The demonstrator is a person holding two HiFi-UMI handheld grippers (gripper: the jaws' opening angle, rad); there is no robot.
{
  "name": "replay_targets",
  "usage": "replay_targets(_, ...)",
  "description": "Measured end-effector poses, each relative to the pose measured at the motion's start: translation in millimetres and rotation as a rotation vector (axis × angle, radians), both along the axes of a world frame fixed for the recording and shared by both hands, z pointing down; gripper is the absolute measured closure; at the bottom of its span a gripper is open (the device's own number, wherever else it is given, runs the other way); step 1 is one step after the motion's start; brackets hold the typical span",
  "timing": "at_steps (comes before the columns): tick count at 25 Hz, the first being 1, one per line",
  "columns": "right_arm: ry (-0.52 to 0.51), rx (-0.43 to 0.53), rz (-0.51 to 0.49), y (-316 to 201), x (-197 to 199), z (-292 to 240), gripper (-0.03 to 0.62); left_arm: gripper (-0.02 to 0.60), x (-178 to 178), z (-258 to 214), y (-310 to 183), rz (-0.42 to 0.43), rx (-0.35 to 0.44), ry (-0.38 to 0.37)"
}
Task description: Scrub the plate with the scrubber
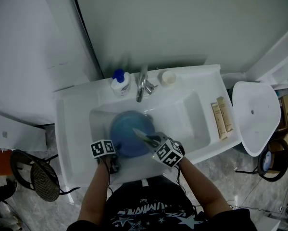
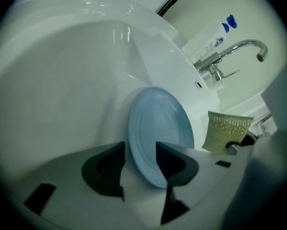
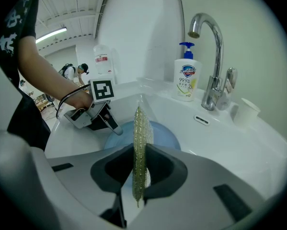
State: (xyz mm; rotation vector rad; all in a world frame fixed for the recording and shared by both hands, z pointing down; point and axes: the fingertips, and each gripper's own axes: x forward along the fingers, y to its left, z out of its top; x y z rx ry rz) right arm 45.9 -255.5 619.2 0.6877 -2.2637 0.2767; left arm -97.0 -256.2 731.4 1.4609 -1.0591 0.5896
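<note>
Plate (image 1: 127,131) sits in the sink (image 1: 71,129) basin, centre of head view, just below the tap (image 1: 142,83).

Left tongs (image 2: 141,150): fairly wide. The plate's near rim stands between the jaws, and a gap shows at the left pad, so there is no grip.

Right tongs (image 3: 139,159): clamped on the scrubber (image 3: 140,123), which is held edge-on and upright over the plate's lower-right part in head view. Cannot tell whether the scrubber touches the plate.

Soap bottle (image 1: 120,83) stands on the sink ledge left of the tap, and a small cup (image 1: 169,77) stands right of it.
</note>
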Motion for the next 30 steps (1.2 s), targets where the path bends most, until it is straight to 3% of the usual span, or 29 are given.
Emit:
replay_targets(4,-0.007,0.007,-0.002,2.6,1.8,-2.9,0.520,0.345,-1.2,-8.9,0.4,-0.034,0.028,0.002)
replay_targets(10,-0.029,0.032,-0.010,8.1,6.7,-12.8,0.520,0.334,-10.9,-33.0,3.1,-0.102,0.099,-0.001)
replay_targets(14,-0.058,0.051,-0.026,12.5,10.2,-23.7,0.520,0.334,-14.2,-64.0,1.5,-0.169,0.199,0.032)
replay_targets(20,-0.098,0.102,-0.068,19.1,18.4,-43.0,0.520,0.334,1.4,-113.8,14.2,-0.204,0.330,0.072)
replay_targets(27,-0.141,0.149,-0.104,29.3,28.2,-62.9,0.520,0.337,29.4,-155.3,28.4,-0.156,0.474,0.027)
replay_targets(30,-0.149,0.177,-0.093,32.1,31.6,-72.6,0.520,0.392,36.2,-164.6,35.8,-0.128,0.504,0.020)
